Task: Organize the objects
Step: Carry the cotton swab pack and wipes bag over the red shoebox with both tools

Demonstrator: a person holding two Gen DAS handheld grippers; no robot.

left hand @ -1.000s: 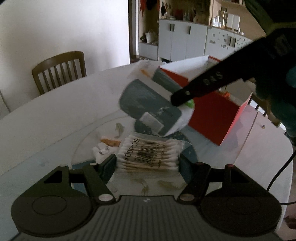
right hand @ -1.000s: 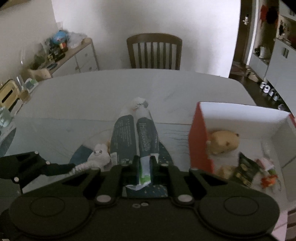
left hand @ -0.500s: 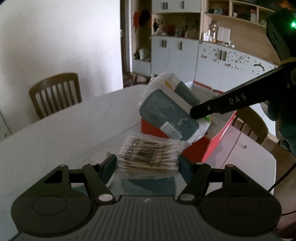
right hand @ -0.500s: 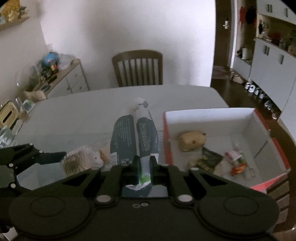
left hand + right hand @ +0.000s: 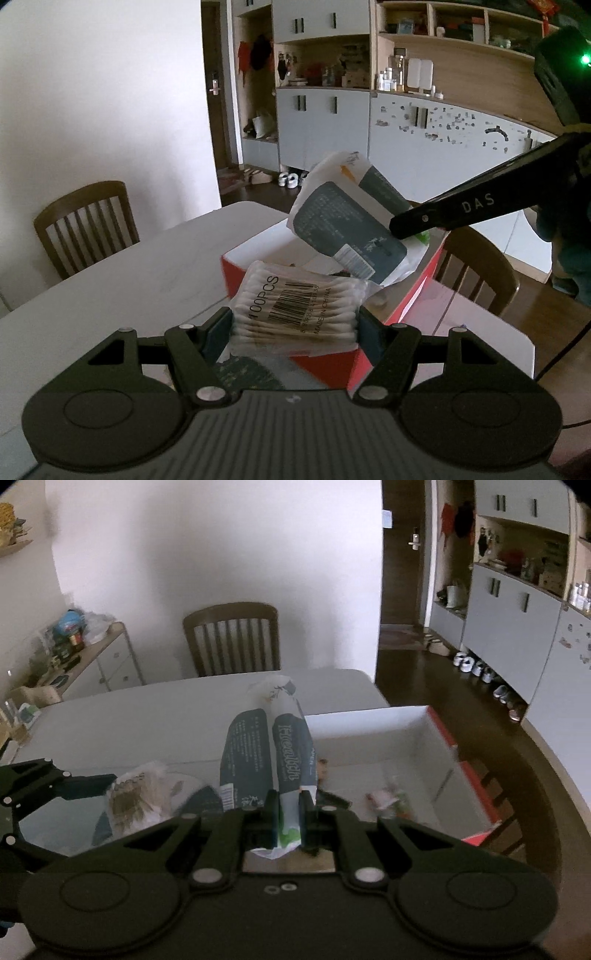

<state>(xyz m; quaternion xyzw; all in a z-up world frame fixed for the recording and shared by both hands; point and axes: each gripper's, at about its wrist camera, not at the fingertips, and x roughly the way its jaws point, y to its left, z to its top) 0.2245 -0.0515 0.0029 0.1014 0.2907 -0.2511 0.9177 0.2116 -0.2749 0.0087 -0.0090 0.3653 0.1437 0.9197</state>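
1. My left gripper (image 5: 295, 326) is clamped on a clear plastic pack of wooden cotton swabs (image 5: 297, 308), one black finger pressed against each short end of the pack, with the barcode label facing up at me.
2. My right gripper (image 5: 287, 814) is pinched almost fully closed on the lower edge of a dark teal and white soft plastic packet with white lettering (image 5: 271, 746); the packet sticks out forward past the fingertips and its white crimped end points away from me.
3. In the left wrist view, the packet (image 5: 351, 221) hangs up and to the right of the swab pack, with the right gripper's long black finger (image 5: 480, 206) crossing in front of it.
4. The red cardboard box with a white inside (image 5: 402, 306) lies just beyond and below my left fingertips; the swab pack is lifted at its near red wall, overlapping the rim from this angle.
5. From the right wrist view, the box (image 5: 436, 746) sits ahead and to the right of the fingertips, open at the top, and the packet overlaps its left wall. Small items lie on its floor, too blurred to name.
6. The swab pack (image 5: 138, 797) shows to the left of my right gripper, with the left gripper (image 5: 55, 782) behind it.
7. Both held things are clear of the pale oval table (image 5: 122, 291), which stretches under and to the left of both grippers.
8. A brown slatted wooden chair (image 5: 232, 638) stands at the table's far side, straight ahead of the right gripper.
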